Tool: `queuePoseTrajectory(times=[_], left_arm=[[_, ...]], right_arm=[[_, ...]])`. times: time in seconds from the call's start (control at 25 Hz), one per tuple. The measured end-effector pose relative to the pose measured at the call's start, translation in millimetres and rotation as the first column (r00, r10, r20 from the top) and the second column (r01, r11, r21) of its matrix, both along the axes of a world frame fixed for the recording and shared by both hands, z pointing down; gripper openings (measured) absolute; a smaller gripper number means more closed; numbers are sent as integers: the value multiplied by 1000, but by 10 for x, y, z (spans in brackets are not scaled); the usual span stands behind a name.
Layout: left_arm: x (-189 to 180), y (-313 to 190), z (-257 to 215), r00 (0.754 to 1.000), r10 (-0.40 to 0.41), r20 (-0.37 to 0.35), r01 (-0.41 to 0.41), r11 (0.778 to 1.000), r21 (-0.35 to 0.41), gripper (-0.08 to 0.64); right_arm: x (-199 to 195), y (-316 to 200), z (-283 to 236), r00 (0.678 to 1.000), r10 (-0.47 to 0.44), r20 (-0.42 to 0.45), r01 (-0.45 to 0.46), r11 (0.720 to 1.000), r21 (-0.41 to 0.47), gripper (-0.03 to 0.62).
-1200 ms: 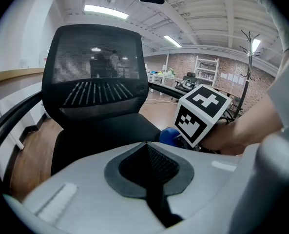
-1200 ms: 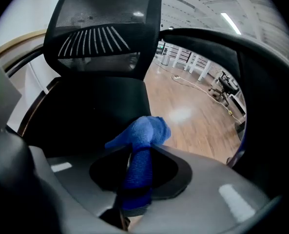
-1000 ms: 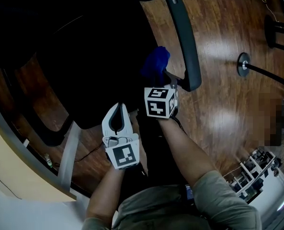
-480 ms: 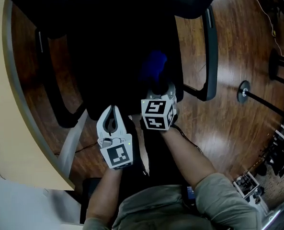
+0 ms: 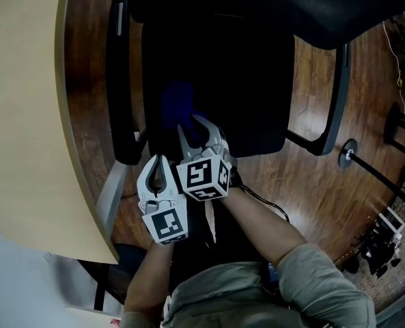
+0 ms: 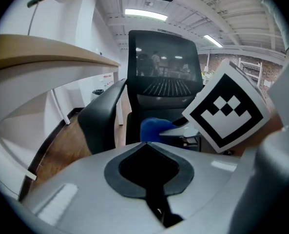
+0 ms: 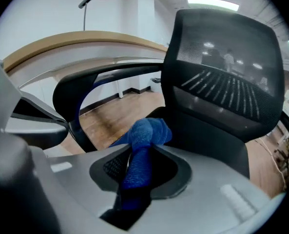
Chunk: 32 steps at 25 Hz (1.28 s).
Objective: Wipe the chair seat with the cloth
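The left gripper (image 5: 160, 160) hovers clenched and empty just off the near edge of the office chair seat (image 5: 246, 80). Beside it, the right gripper (image 5: 192, 124) pinches the blue cloth (image 5: 177, 104), bunched over the seat's near left corner, beside the left armrest (image 5: 118, 80).

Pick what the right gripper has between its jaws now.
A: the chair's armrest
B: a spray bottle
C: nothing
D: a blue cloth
D: in the right gripper view, the right gripper is shut on the blue cloth, which bunches out beyond its tips in front of the chair seat.
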<state>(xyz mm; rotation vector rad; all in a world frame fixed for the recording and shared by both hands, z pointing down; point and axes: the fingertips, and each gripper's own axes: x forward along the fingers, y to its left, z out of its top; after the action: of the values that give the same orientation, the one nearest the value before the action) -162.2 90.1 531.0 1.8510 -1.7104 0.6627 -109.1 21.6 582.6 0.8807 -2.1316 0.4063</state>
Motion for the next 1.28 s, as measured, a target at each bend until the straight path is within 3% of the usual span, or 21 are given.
queuePoseTrajectory(times=[0.28,0.6,0.92,1.28], left_arm=[[-303,203,171,999,-37,-5,36,999,-39,5],[-260,216,352,1000,-21,-4,20,998,-51,5],[220,69,323,997,73,-8,-73,996,-46,5],[1164,-199,244,974,224,-38,-224,974,-15,5]], right_arm=[[-525,291,256,989,-144,9,145,989,-39,91],[-425,355,482,991,-132,-1,132,990,-55,91],[173,266,415,1000,-13,-12,13,998,-58,92],[1314,105,367,979,197,-51,-199,979,-46,92]])
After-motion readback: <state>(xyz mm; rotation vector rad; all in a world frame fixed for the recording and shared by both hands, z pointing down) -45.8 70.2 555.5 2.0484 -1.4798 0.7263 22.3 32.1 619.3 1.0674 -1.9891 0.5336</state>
